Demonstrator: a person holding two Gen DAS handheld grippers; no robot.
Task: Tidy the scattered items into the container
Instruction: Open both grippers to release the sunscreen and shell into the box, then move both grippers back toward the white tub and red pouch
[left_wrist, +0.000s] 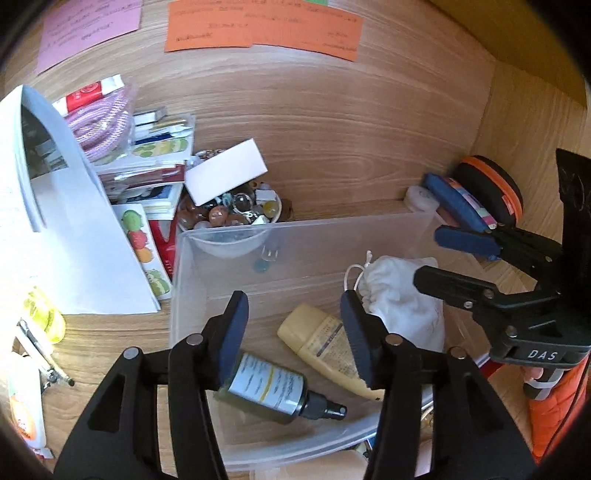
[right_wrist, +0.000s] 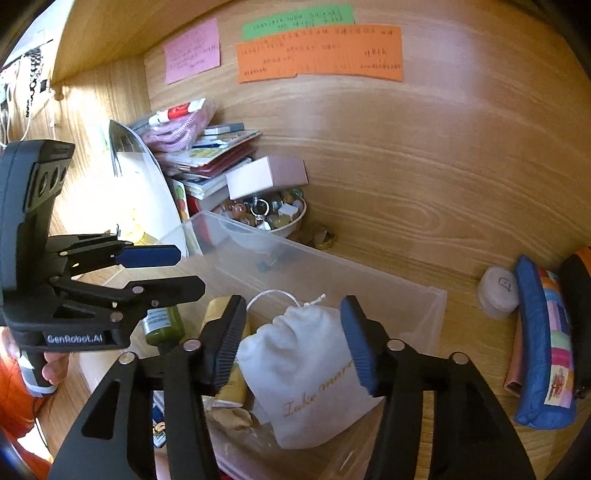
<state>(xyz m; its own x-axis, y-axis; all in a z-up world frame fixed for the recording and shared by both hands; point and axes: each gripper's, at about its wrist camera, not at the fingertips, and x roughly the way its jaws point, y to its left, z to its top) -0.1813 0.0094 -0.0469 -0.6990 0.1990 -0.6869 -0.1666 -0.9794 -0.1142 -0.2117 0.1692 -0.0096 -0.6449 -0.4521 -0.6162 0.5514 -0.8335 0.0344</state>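
Note:
A clear plastic container (left_wrist: 295, 236) sits on the wooden desk. In it lie a green spray bottle (left_wrist: 273, 391), a cream tube (left_wrist: 328, 347) and a white drawstring pouch (left_wrist: 402, 299). My left gripper (left_wrist: 295, 339) is open above the bottle and tube. My right gripper (right_wrist: 295, 343) is open over the white pouch (right_wrist: 306, 373), which lies in the container (right_wrist: 369, 280). Each gripper shows in the other's view: the right gripper (left_wrist: 432, 254) and the left gripper (right_wrist: 184, 269), both open and empty.
A bowl of beads (left_wrist: 229, 214) with a white box (left_wrist: 225, 177) on it stands behind the container. A stack of books and packets (left_wrist: 147, 162) and white paper (left_wrist: 74, 229) lie to the left. A blue pencil case (right_wrist: 543, 343) and a round white item (right_wrist: 498, 291) lie to the right.

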